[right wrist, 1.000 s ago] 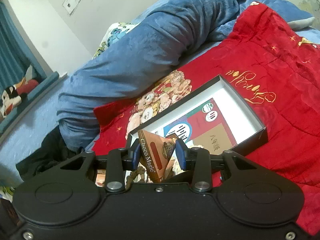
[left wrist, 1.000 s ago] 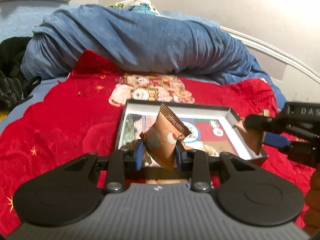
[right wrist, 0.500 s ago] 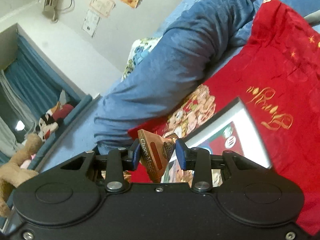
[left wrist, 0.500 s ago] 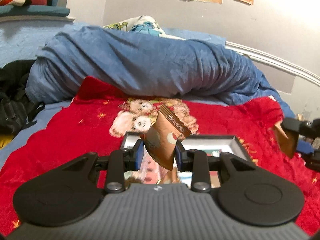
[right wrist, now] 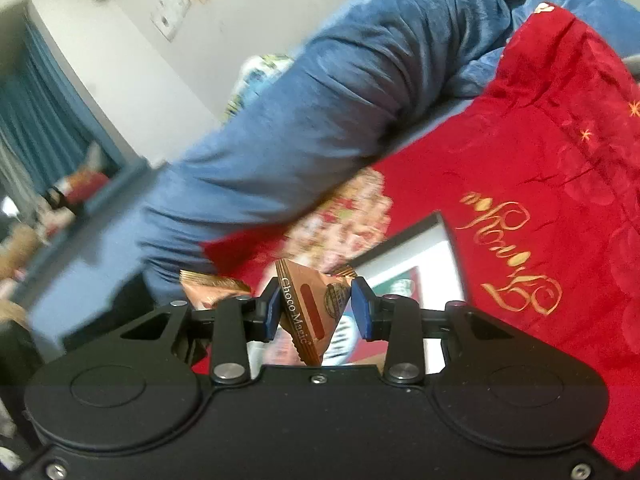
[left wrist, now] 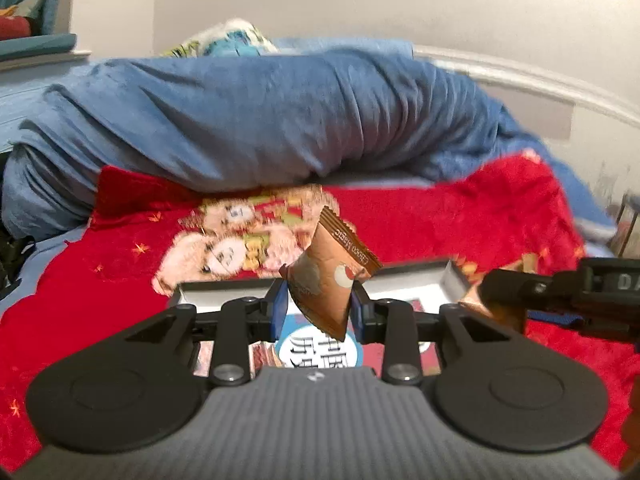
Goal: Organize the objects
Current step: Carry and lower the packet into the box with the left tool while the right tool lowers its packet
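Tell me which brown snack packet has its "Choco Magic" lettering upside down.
The packet in the left gripper: its packet shows inverted lettering; the right gripper's packet reads downward along its edge.

Right gripper [right wrist: 316,310] pinches a brown packet [right wrist: 310,312] — above the box [right wrist: 446,248].

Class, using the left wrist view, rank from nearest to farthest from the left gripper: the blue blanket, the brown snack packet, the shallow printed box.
1. Brown snack packet, clamped by the left gripper.
2. Shallow printed box, just below and ahead.
3. Blue blanket, heaped across the back.
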A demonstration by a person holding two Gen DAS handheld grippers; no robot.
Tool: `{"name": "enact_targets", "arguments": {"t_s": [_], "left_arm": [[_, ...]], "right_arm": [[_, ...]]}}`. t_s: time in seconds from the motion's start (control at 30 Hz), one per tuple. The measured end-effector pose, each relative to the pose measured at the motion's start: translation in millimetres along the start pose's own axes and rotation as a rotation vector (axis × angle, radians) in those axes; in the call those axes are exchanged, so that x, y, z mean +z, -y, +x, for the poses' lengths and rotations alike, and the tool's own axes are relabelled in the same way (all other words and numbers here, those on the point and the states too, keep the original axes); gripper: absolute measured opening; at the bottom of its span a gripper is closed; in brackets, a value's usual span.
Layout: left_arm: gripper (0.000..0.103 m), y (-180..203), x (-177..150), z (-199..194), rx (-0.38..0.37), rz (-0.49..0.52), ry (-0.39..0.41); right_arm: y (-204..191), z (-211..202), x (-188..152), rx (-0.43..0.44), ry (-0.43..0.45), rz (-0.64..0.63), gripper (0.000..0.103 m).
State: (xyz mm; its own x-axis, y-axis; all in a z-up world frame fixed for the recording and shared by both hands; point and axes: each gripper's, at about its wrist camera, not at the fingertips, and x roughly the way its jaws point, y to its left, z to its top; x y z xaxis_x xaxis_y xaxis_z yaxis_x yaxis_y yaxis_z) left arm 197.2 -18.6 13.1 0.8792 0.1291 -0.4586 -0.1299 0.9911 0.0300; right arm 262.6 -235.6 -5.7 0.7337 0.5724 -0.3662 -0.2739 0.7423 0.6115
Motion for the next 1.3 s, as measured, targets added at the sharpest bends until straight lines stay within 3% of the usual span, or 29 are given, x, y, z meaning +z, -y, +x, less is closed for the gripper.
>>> {"name": "enact_targets", "arguments": {"t_s": [0.13,0.37,0.67,1.3], "left_arm": [[0.036,7.7,-12.6,27.1,-0.003,0.029,-0.059],[0.036,13.4,-30.2,45.9,0.028,0.057,-0.147],[0.036,16.3,-34.0,52.7,0.015,0.068,-0.216],[0.041,19.5,-36.4,56.4,0.021,0.077,-0.262]], "right_arm": [[2.6,33.0,-12.0,-0.119,-0.037,-0.011,0.035],[3.9,56.6,-27.2,-0.208,-0.111,-0.071,0.035],[0.6,55.9,-28.8,-0.222,-0.128,-0.085,0.036],[-4.8,56.0,-29.4,-0.243,-0.159,-0.114,0.036]]}}
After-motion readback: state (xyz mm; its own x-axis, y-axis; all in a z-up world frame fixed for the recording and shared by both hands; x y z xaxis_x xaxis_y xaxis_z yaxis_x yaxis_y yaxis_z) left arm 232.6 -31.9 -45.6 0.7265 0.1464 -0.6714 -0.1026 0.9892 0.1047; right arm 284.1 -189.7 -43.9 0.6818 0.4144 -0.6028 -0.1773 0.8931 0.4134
